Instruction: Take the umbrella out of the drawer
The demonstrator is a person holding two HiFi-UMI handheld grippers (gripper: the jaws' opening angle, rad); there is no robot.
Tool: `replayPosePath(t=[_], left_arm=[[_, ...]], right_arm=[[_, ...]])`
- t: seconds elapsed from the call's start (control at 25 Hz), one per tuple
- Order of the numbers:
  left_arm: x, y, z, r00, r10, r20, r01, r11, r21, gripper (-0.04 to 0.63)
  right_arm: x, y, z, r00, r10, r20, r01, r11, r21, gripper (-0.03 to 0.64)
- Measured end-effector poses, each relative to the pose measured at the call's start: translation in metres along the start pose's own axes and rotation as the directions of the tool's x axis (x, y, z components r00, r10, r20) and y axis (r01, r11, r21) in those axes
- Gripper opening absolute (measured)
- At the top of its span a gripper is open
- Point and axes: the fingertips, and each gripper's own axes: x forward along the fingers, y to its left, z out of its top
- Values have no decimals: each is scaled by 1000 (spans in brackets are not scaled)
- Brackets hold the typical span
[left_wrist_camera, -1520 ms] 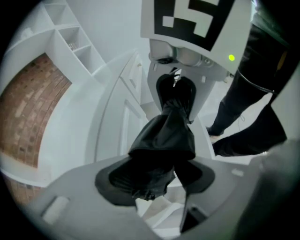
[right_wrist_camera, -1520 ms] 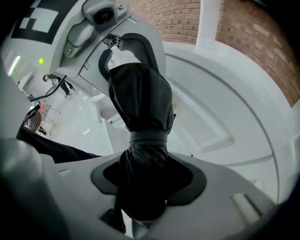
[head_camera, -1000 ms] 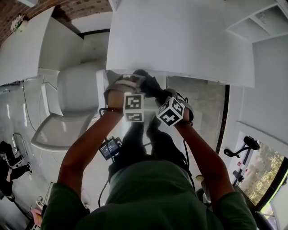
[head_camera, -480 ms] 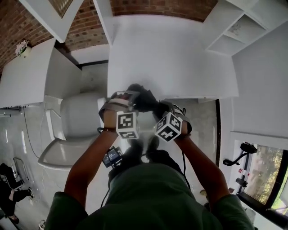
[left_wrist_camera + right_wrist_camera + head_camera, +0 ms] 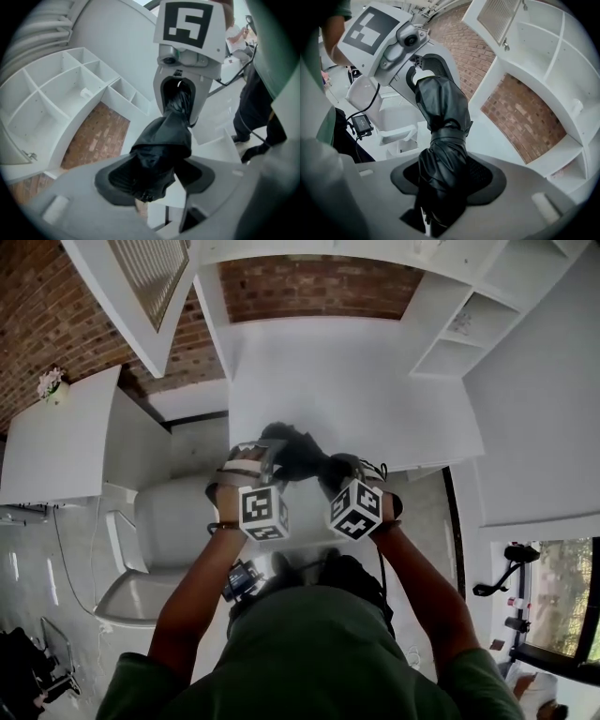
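A folded black umbrella (image 5: 298, 454) hangs in the air between my two grippers, over the front edge of a white tabletop (image 5: 347, 381). My left gripper (image 5: 265, 448) is shut on one end of it, and the dark cloth bunches between its pads (image 5: 117, 180). My right gripper (image 5: 339, 468) is shut on the other end. In the right gripper view the strapped bundle (image 5: 440, 140) runs from my right jaws up to the left gripper (image 5: 426, 70). In the left gripper view the umbrella (image 5: 161, 150) leads up into the right gripper (image 5: 180, 93). No drawer is in view.
A white chair (image 5: 169, 521) stands at the left below my hands. White open shelves (image 5: 459, 324) rise at the right, with a brick wall (image 5: 319, 287) behind the table. A small black device (image 5: 242, 577) on a cable hangs at my waist.
Both grippers have risen together with the umbrella held between them. The head view has tilted up, so more of the brick wall and shelves shows.
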Motion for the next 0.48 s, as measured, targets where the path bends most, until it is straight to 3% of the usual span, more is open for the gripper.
replayPosePath(t=[0.32, 0.48], left_arm=[[20, 49, 9, 993, 119, -3, -119, 990, -76, 251], [46, 63, 5, 990, 137, -27, -139, 983, -118, 252]], right_arm=[[7, -61, 12, 998, -27, 53, 33, 992, -126, 225], [27, -88, 9, 998, -5, 68, 18, 983, -181, 227]])
